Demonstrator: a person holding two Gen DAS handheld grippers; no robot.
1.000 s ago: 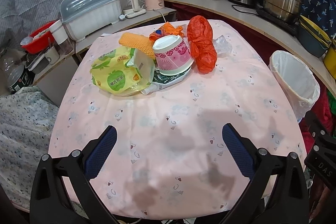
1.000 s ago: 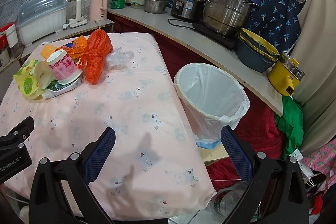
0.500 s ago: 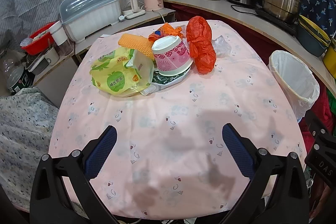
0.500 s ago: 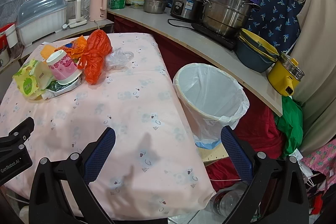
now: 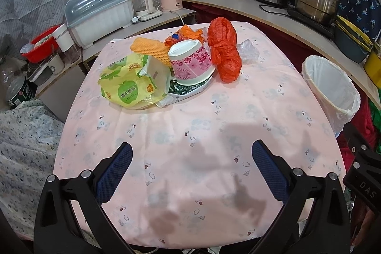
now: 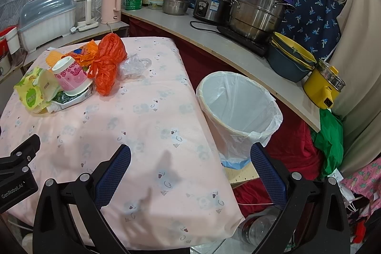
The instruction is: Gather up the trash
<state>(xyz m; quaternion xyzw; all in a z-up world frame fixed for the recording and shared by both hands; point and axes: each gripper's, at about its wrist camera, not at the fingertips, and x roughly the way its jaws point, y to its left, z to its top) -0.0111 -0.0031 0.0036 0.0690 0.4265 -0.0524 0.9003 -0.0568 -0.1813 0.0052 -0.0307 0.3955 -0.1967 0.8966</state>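
**Trash heaped at the far end, both tongs wide and empty**

The table (image 5: 190, 135) fills most of both views, draped in a pale pink printed cloth. Beside its right edge stands the waste bin (image 6: 238, 106), lined with a white bag and showing nothing inside — in the right wrist view it sits just ahead of the right gripper (image 6: 190, 168), partly behind that gripper's right finger.

The trash lies in one cluster on the far part of the table, well apart from both grippers. Largest in it is the yellow-green snack bag (image 5: 126, 85), lying at the left of the heap. Next to it, at the right, the orange plastic bag (image 5: 225, 49) lies knotted and crumpled. Between them the pink flowered paper cup (image 5: 191, 62) lies tilted on its side, resting on a flattened dark green wrapper (image 5: 188, 89). Behind the cup are an orange mesh sheet (image 5: 150, 49) and a smaller orange wrapper (image 5: 188, 33). A crumpled clear plastic film (image 5: 248, 51) lies just right of the orange bag, touching or nearly so.

The left gripper (image 5: 191, 170) hangs over the bare near part of the cloth, fingers spread wide, nothing between them. The right gripper is likewise fully spread and holds nothing — the heap lies far ahead and to its left.
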